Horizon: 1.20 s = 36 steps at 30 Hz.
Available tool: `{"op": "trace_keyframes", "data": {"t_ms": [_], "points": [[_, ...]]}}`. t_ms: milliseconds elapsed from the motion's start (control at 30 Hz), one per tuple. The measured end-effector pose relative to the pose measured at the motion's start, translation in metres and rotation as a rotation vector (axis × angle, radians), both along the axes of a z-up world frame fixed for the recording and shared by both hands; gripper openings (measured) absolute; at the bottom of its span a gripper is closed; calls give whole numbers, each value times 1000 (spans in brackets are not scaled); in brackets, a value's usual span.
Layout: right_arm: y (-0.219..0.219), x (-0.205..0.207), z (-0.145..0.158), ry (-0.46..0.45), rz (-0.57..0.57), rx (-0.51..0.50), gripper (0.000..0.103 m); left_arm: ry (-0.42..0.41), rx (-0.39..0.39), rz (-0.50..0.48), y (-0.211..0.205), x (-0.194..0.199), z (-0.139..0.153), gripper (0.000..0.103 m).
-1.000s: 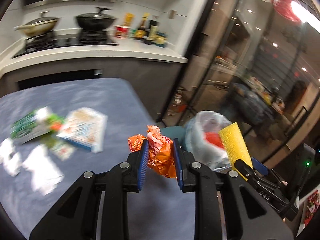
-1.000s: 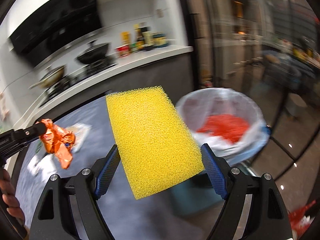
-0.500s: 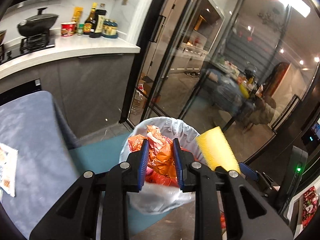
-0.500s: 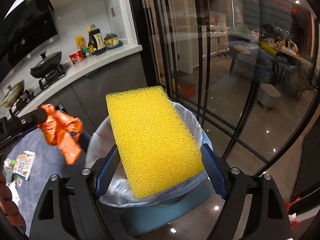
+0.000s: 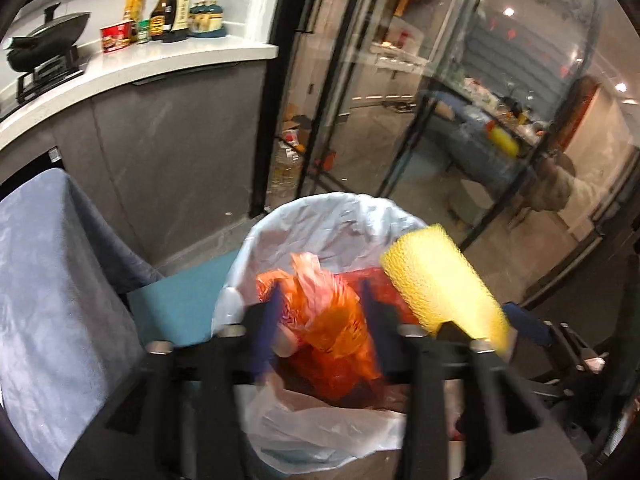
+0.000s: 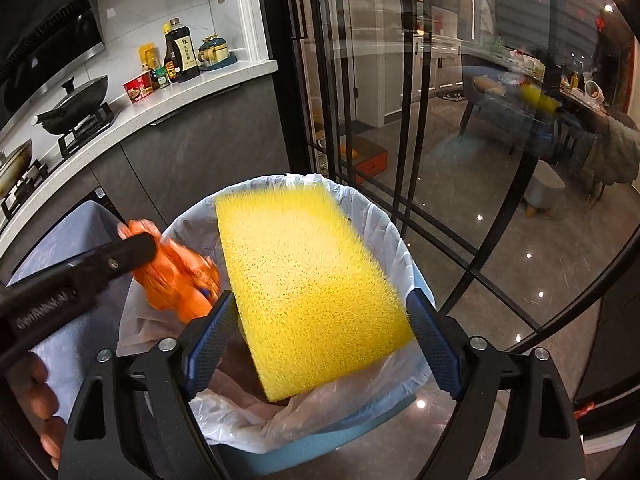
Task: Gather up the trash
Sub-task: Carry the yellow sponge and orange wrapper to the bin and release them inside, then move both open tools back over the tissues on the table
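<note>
Off to the left runs the pale stone kitchen counter (image 6: 192, 94), with a black lidded wok (image 6: 76, 98) on the hob, a red instant-noodle cup (image 6: 138, 86) and a tall dark soy-sauce bottle (image 6: 182, 50) lined up further along. Below it a grey-blue cloth (image 5: 52, 280) drapes over the corner of a table. Just beside that stands the round blue bin lined with a thin white plastic bag (image 6: 394, 236), its mouth wide, with something red lying at the bottom. Over the bin's left half hangs the left gripper (image 5: 322, 320), blurred, its jaws opening; the crumpled orange plastic wrapper (image 5: 324, 316) sits between the blue pads, and a gap shows on its right side, so the pads no longer seem to press it. From the other side the wrapper (image 6: 176, 274) shows above the liner's rim, inside the bin's mouth. Over the right half hangs the right gripper (image 6: 322, 344), jaws also opening, with the flat yellow rectangular foam sponge (image 6: 308, 284) tilted between them; the left pad sits at its edge while the right pad stands a little clear, and whether it is gripped I cannot tell. To the right, black-framed glass doors (image 6: 404, 92) reflect the room.
</note>
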State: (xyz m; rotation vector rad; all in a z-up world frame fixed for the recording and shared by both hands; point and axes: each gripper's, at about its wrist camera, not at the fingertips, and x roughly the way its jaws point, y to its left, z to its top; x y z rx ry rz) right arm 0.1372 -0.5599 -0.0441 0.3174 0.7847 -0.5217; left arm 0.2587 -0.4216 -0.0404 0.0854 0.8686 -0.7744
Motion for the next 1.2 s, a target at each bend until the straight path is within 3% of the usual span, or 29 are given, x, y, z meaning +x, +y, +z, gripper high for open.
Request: {"op": "trace_keyframes", "data": {"t_ms": [67, 400, 700, 1200], "points": [[1, 1, 0, -5, 0, -2, 84, -2, -18, 17, 5, 2, -1, 66], [14, -8, 17, -76, -2, 5, 85, -27, -50, 56, 26, 2, 16, 67], [53, -13, 40, -135, 55, -6, 85, -84, -67, 108, 69, -10, 38, 67], [170, 1, 71, -176, 264, -28, 85, -122, -72, 320, 220, -23, 61, 68]]}}
